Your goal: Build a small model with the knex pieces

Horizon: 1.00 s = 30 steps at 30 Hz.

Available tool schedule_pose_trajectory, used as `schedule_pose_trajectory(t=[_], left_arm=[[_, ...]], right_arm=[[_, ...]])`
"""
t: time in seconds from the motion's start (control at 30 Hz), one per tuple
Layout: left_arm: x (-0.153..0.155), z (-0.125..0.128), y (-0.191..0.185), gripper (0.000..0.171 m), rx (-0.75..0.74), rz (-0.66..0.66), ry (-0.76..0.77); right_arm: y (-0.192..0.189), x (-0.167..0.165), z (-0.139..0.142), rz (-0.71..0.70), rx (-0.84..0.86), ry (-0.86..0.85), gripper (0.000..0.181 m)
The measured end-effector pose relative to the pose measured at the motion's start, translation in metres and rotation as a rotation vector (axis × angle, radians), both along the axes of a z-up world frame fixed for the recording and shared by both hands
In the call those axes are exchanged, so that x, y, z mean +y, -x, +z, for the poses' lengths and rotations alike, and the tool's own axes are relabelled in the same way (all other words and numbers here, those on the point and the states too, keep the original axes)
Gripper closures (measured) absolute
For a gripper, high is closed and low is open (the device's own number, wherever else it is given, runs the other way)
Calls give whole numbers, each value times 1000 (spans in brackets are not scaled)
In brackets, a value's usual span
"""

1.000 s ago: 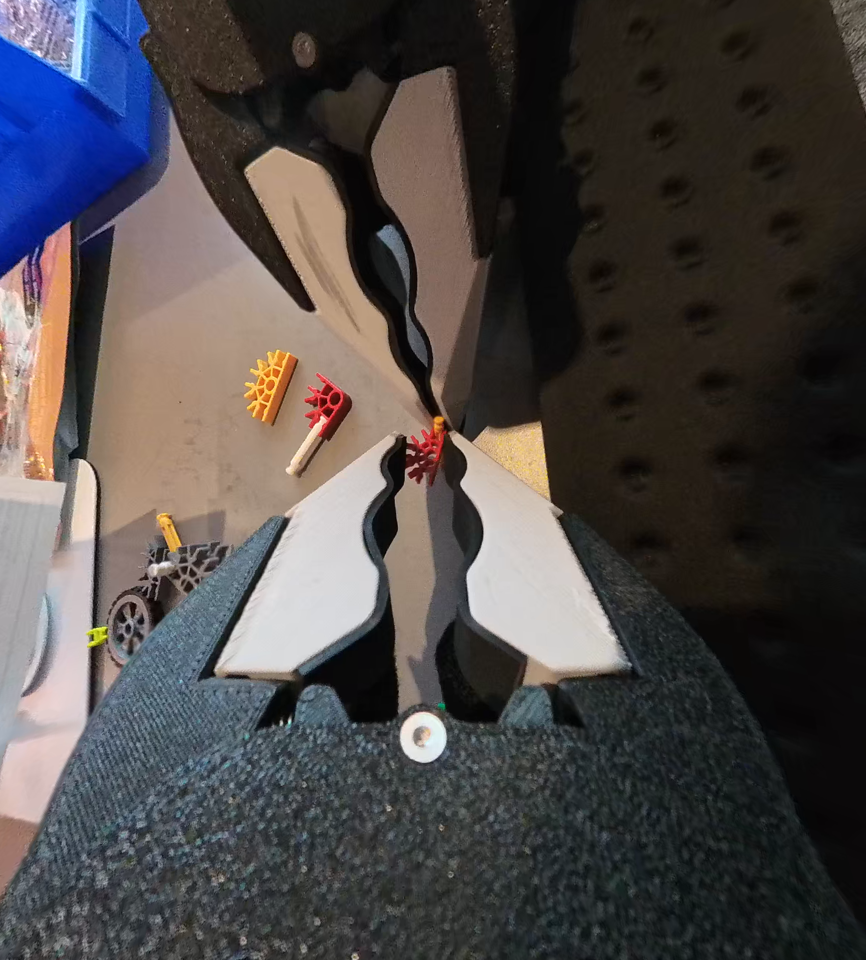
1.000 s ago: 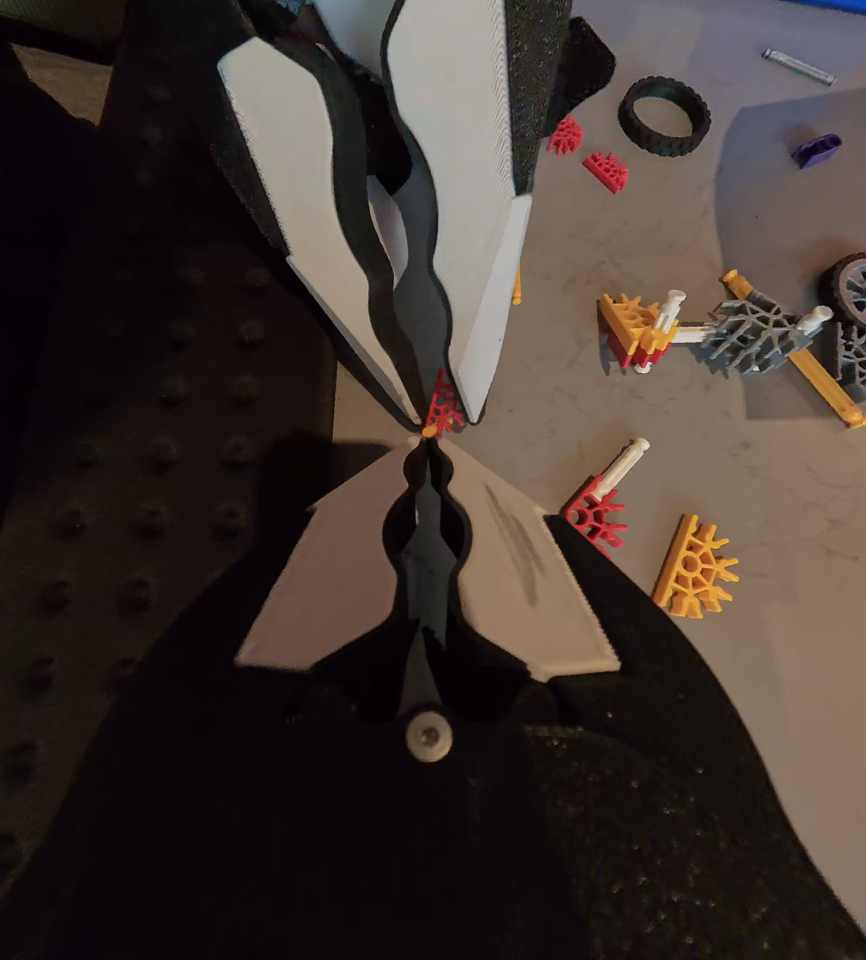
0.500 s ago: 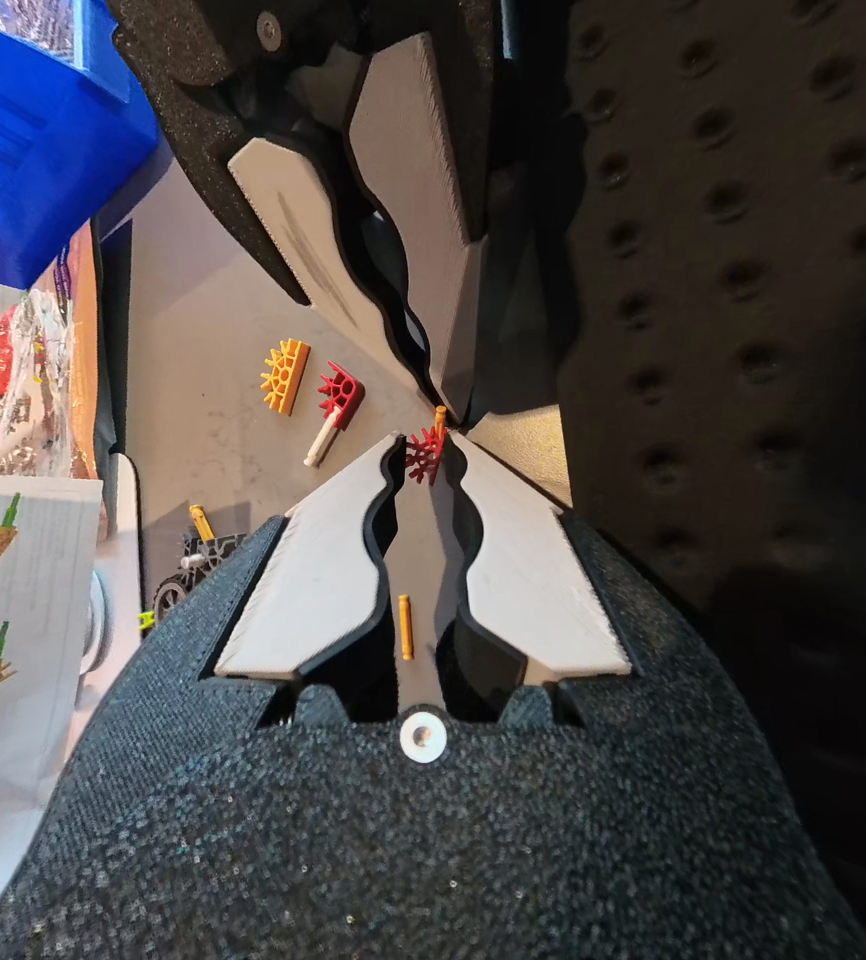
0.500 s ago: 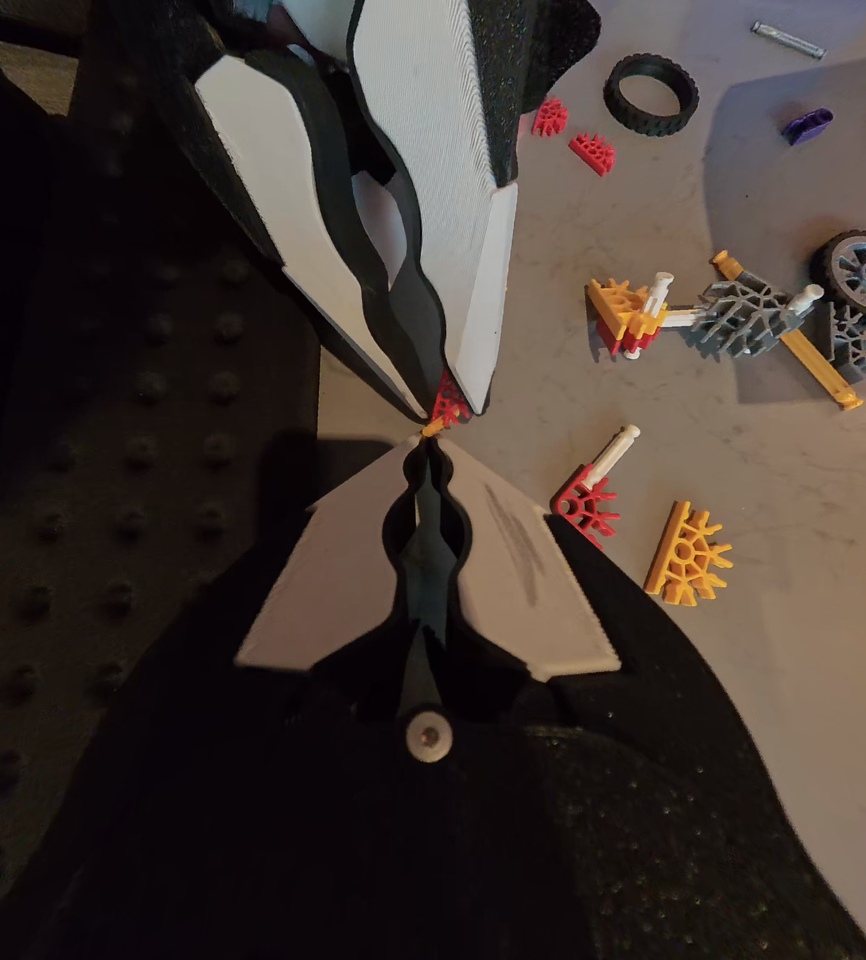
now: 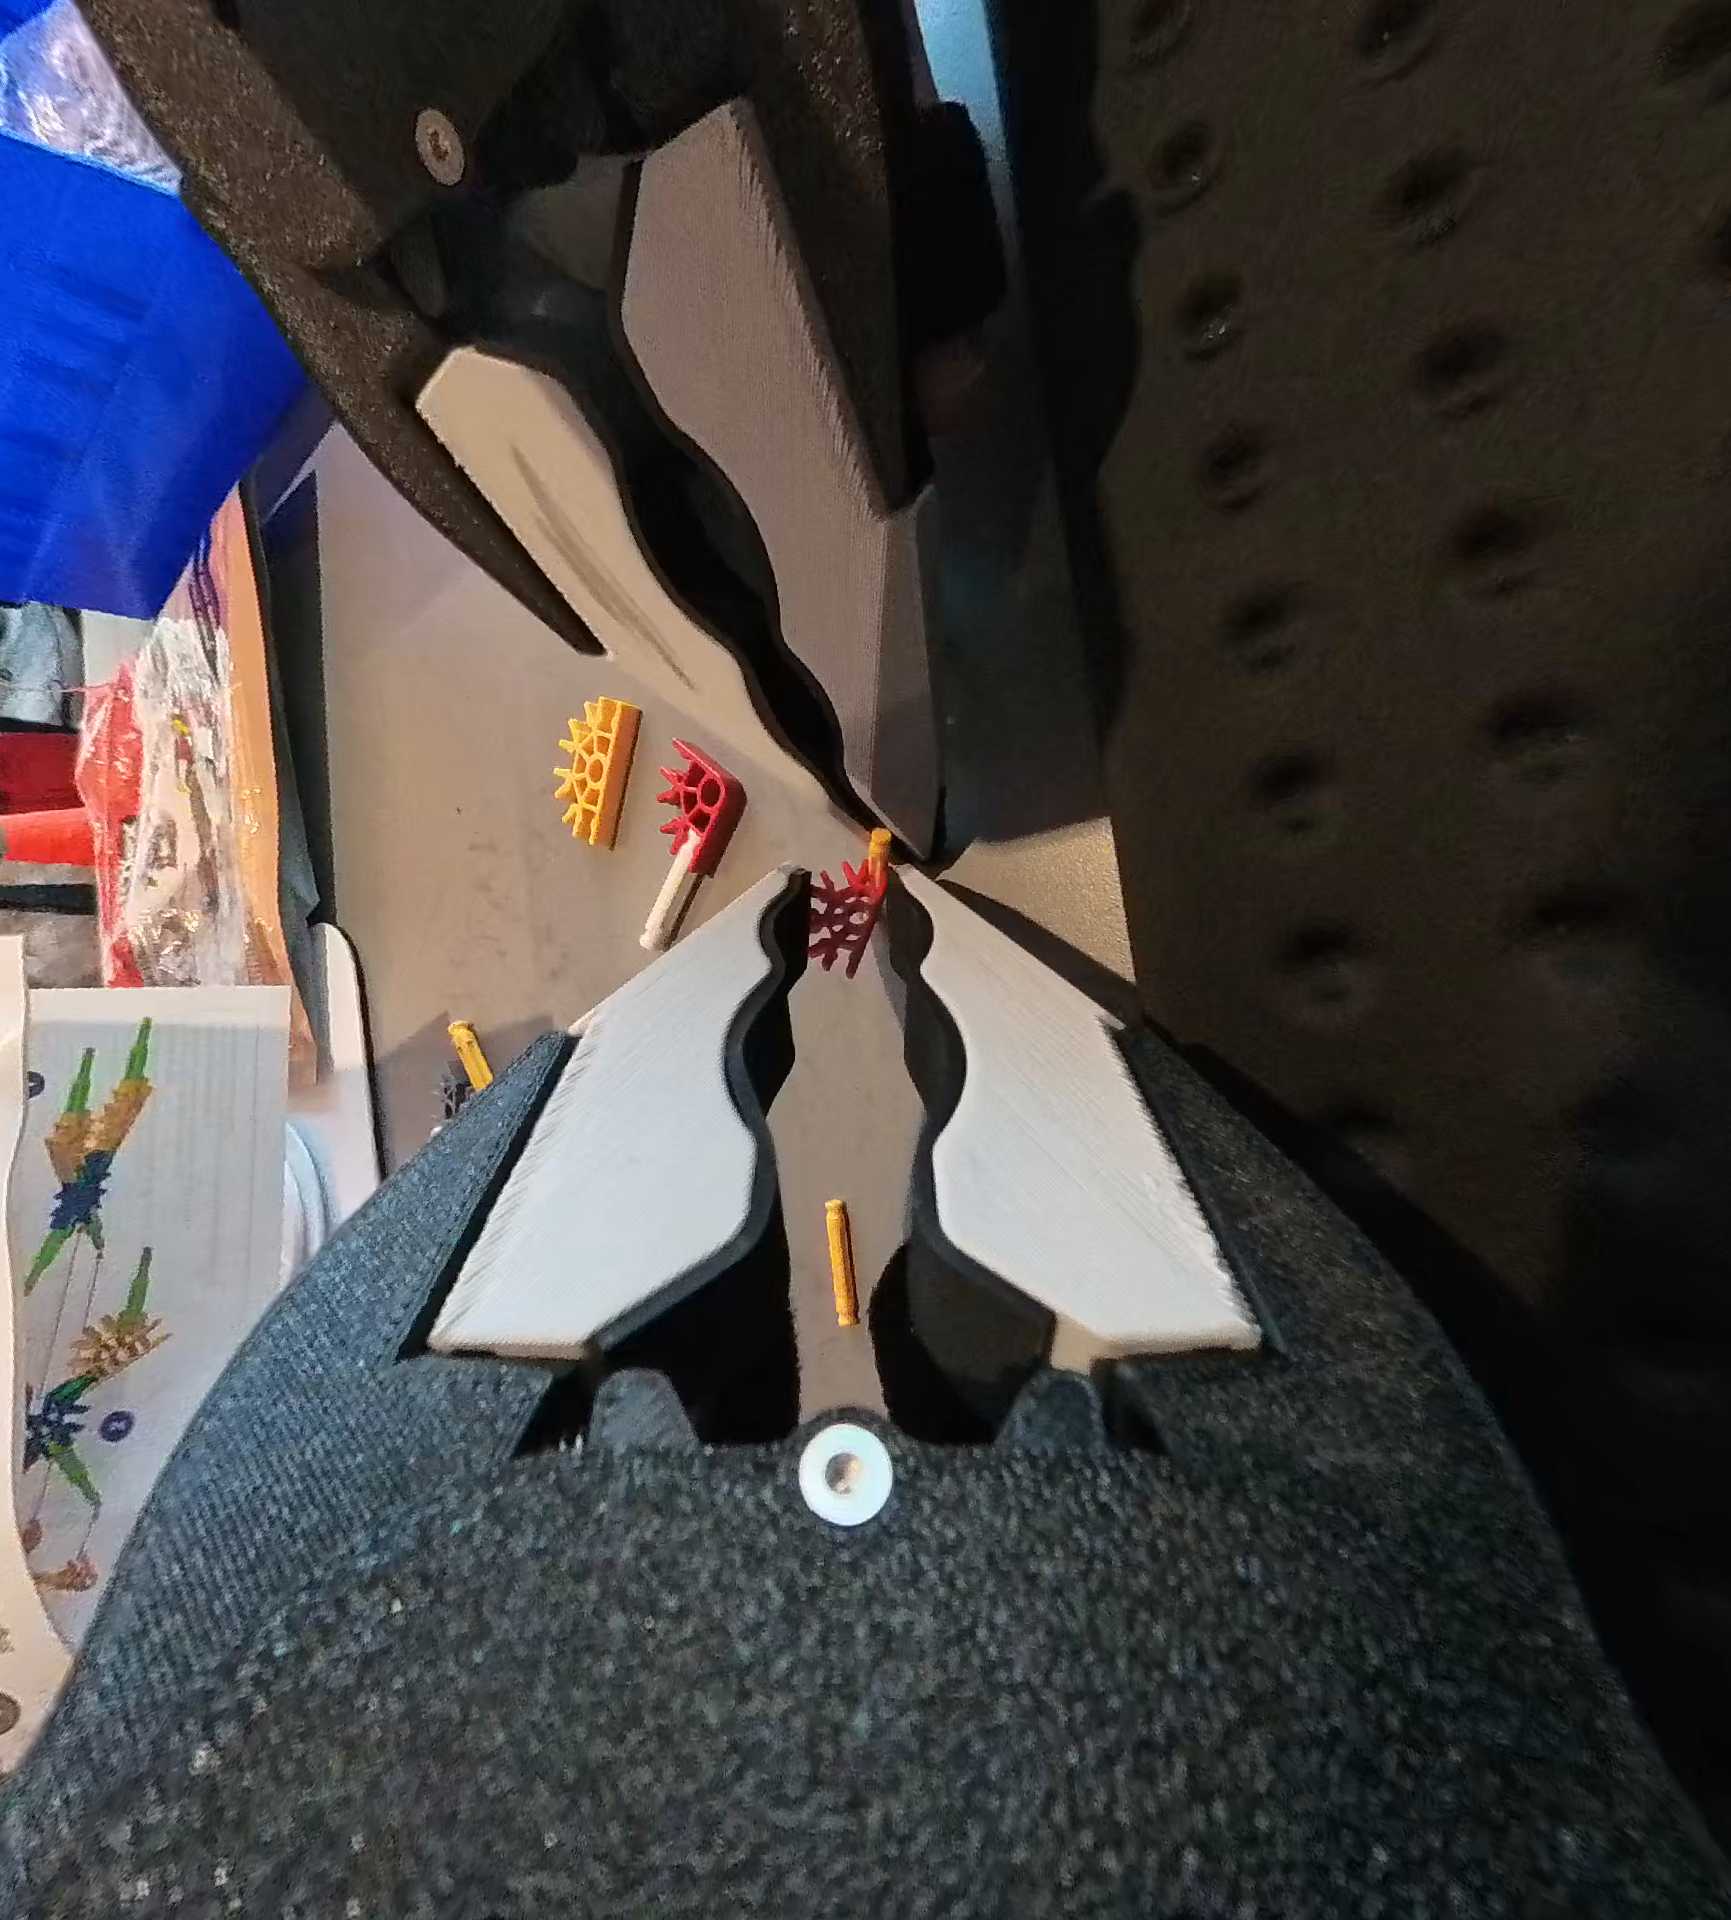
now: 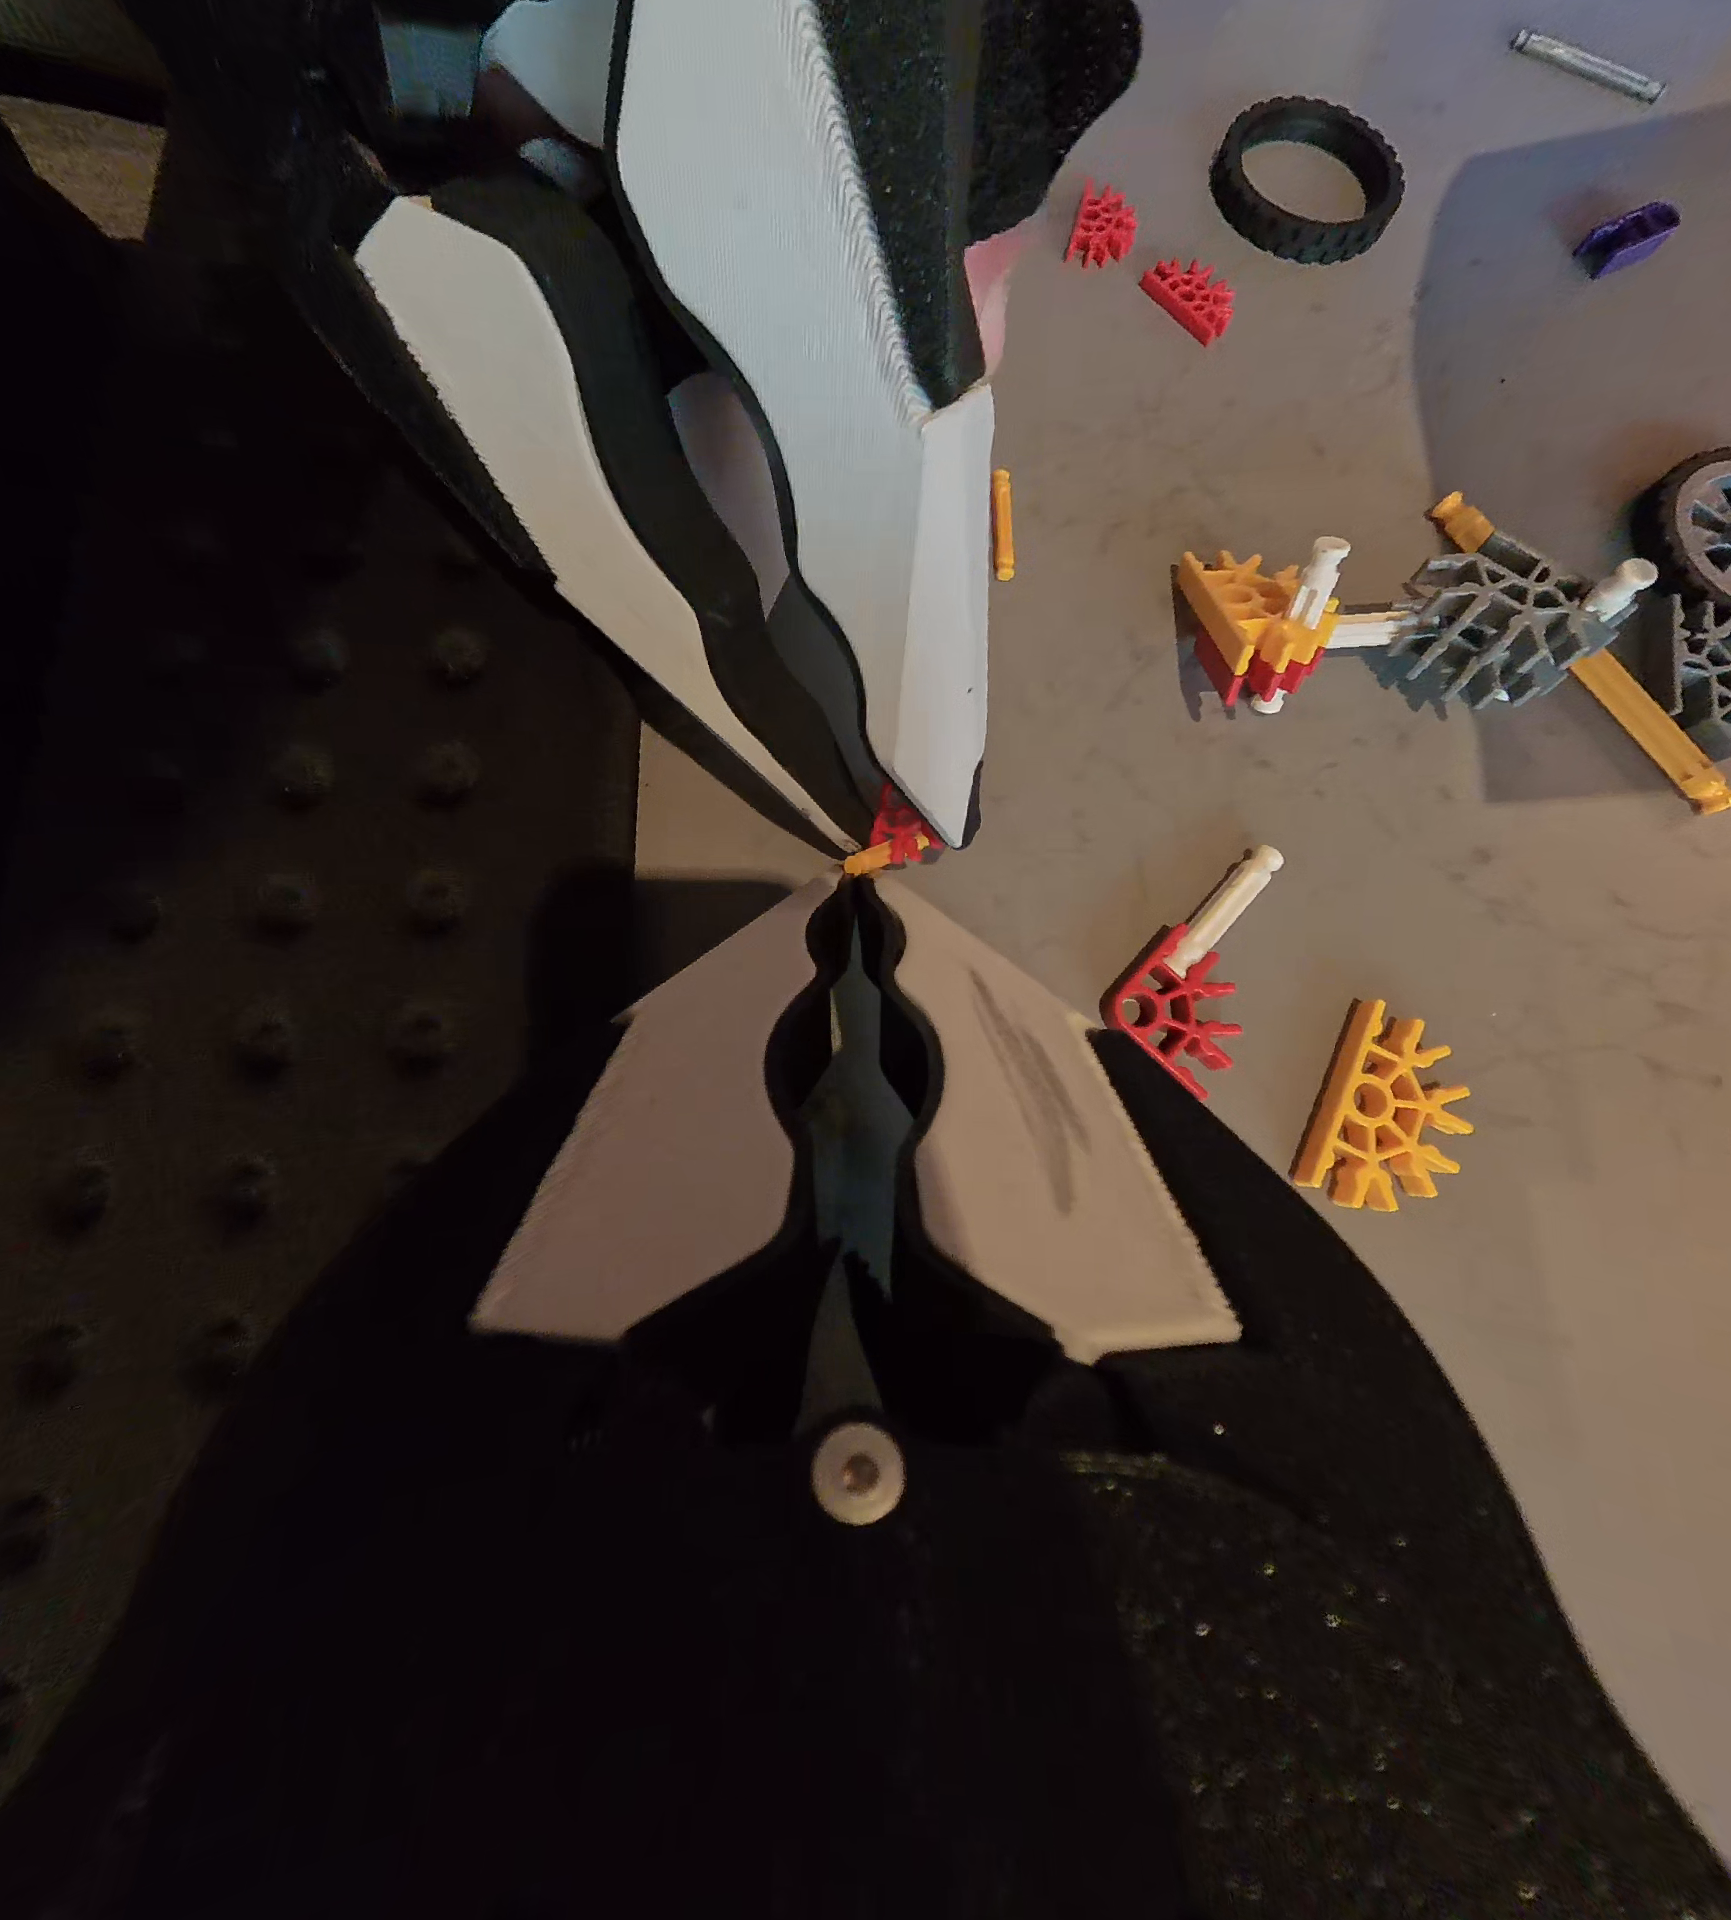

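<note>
Above grey table (image 6: 1463, 935), left fingers (image 5: 845, 883) pinch red connector (image 5: 845, 920), right fingers (image 6: 856, 883) yellow rod (image 6: 871, 858)

The left gripper (image 5: 845, 899), a black textured body with two pale grey wavy-edged fingers (image 5: 653, 1153), points forward with its tips drawn close together, pinching a small piece. The right gripper (image 6: 856, 883), of the same black-and-grey build, meets it tip to tip from the opposite side, its fingers (image 6: 1037, 1132) pressed nearly together on a thin piece.

L tongs (image 5: 845, 894) grip red connector (image 5: 843, 923).
</note>
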<state>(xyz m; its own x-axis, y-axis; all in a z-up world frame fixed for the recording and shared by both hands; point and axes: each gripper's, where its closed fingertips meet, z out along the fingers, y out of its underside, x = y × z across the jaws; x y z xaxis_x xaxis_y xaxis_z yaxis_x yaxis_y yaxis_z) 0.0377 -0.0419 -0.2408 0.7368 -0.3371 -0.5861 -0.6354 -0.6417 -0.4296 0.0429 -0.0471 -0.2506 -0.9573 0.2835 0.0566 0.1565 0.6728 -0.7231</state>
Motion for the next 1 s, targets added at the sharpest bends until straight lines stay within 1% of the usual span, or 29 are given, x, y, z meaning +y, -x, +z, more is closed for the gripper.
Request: schedule_pose_trajectory(t=[0.67, 0.8, 0.9, 1.0], left_arm=[[3, -1, -2, 160, 72, -4, -18], [3, -1, -2, 160, 66, -4, -22], [3, 0, -1, 159, 12, 8, -37], [2, 0, 0, 158, -10, 21, -37]], right_arm=[[0, 0, 0, 10, -27, 7, 181], [0, 0, 0, 11, -21, 5, 181], [0, 0, 0, 7, -16, 6, 181], [1, 1, 0, 0, -15, 8, 181]])
